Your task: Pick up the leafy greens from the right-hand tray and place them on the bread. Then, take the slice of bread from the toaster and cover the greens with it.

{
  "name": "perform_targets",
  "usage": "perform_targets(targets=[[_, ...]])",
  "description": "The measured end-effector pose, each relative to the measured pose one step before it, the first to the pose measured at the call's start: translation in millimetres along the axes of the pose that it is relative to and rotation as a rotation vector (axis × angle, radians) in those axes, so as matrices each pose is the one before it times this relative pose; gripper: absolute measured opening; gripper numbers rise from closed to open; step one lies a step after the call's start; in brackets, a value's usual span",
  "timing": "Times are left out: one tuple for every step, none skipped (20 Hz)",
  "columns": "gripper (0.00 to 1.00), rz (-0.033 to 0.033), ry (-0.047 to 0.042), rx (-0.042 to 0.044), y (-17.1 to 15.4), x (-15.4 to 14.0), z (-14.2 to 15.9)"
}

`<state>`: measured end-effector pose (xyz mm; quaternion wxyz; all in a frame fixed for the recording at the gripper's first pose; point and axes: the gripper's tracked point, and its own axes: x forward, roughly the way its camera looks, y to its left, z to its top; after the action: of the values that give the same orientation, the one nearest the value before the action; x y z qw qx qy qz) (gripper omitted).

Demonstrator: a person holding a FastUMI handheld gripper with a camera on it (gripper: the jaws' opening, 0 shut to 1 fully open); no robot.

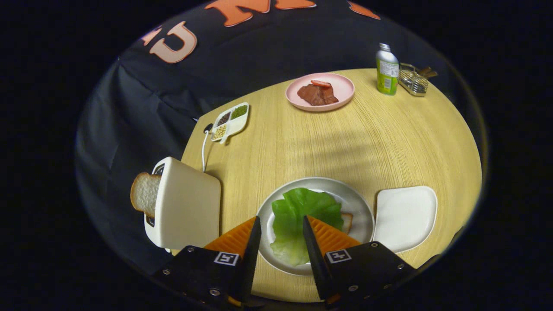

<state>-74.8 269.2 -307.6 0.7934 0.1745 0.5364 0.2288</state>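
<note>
A green lettuce leaf (302, 207) lies spread over a slice of bread (347, 221) on the round grey plate (362, 203); only the bread's right edge peeks out. My gripper (281, 221) hovers over the near side of the plate, open, and the leaf shows in the gap between the fingers without either pressing on it. To the left of the plate a cream toaster (188, 207) stands with a slice of bread (144, 193) sticking out of its slot. Right of the plate sits the white square tray (405, 216), bare.
Across the round wooden table (389, 142) are a pink plate (343, 88) with meat slices, a green-labelled bottle (387, 71) and a wire basket (414, 80). A small divided dish (230, 122) of grains lies beyond the toaster, whose white cord (204, 149) runs toward it.
</note>
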Motion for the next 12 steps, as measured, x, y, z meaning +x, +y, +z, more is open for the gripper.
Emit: perform_targets(targets=[[0.61, 0.00945, -0.00943, -0.03982, 11.58, -5.13, 7.61], [0.68, 0.00898, -0.00686, -0.03769, 12.87, -6.06, 5.77], [0.71, 0.01040, -0.00500, -0.03259, 14.18, -5.18, 7.19], [0.78, 0.00741, -0.00409, -0.02595, 13.84, -4.93, 7.15], [0.81, 0.00231, -0.00071, -0.02364, 12.05, -3.73, 6.91], [0.85, -0.00263, -0.00378, -0.03315, 9.97, -2.16, 7.81], [0.86, -0.01094, -0.00876, -0.03752, 8.67, -2.19, 8.42], [0.89, -0.00276, -0.00350, -0.02552, 10.40, -0.31, 7.55], [0.90, 0.00366, 0.00767, -0.01045, 13.66, 0.03, 4.30], [0.90, 0.01011, 0.00977, -0.00677, 13.16, 1.23, 4.58], [0.90, 0.00381, 0.00629, -0.01432, 12.35, 1.08, 6.80], [0.90, -0.00249, 0.00281, -0.02006, 11.13, 1.81, 6.37]])
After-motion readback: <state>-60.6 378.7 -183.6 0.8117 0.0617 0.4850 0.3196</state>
